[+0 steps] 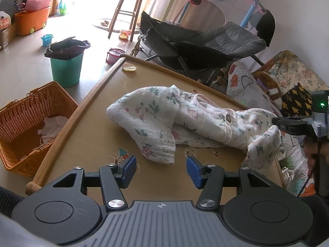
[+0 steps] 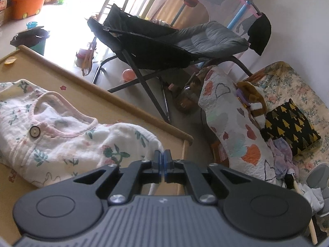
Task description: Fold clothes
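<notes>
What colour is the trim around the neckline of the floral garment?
Pale pink, on the floral garment; clearest in the right wrist view.

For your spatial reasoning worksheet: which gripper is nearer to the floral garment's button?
Right. The right gripper is shut on the floral garment beside the button; the left gripper hovers open, off the cloth.
</notes>
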The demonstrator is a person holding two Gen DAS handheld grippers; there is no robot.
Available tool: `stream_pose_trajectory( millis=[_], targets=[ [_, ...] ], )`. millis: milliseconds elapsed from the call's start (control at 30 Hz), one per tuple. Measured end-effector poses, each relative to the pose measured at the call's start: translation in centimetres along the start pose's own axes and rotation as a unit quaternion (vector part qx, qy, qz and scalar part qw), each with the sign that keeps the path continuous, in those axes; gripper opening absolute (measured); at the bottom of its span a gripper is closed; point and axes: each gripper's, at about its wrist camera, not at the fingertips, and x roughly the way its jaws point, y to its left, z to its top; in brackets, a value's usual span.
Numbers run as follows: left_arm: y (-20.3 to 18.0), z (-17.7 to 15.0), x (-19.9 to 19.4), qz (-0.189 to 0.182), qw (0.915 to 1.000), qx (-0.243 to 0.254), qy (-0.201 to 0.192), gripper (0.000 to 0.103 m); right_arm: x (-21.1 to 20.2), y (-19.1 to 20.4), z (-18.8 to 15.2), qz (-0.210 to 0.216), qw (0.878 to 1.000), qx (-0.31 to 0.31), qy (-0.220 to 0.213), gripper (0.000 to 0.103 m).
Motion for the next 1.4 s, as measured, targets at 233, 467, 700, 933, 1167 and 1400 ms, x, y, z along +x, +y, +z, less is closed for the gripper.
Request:
stream_pose_trajectory(
  millis=[233, 467, 700, 933, 1167, 1400],
  targets=[
    [-0.1, 0.0, 0.5, 0.005, 1.0000, 0.003, 0.006, 0.056, 1.9, -0.2, 0.4, 0.006, 1.000, 0.011, 0.016, 0.003],
    [0.0, 0.0, 0.8, 0.008, 0.9999, 0.003, 0.011, 0.056, 4.2, -1.0, 0.0, 0.023, 0.998, 0.037, 0.047, 0.003],
    [0.2, 0.1, 1.0, 0.015, 0.9999, 0.000, 0.007, 0.056, 5.1, -1.3, -1.2, 0.047, 0.995, 0.066, 0.058, 0.003],
    [0.1, 0.1, 1.3, 0.024, 0.9997, -0.007, 0.004, 0.056, 5.5, -1.4, -2.3, 0.066, 0.993, 0.084, 0.058, 0.004],
    [-0.6, -0.2, 1.2, 0.030, 0.9994, 0.013, -0.006, 0.056, 5.3, -2.5, -2.2, 0.090, 0.991, 0.084, 0.051, 0.018],
    [-0.9, -0.4, 1.1, 0.040, 0.9990, 0.018, -0.010, 0.061, 2.1, -6.3, -1.4, 0.107, 0.984, 0.142, -0.005, 0.044]
  ],
)
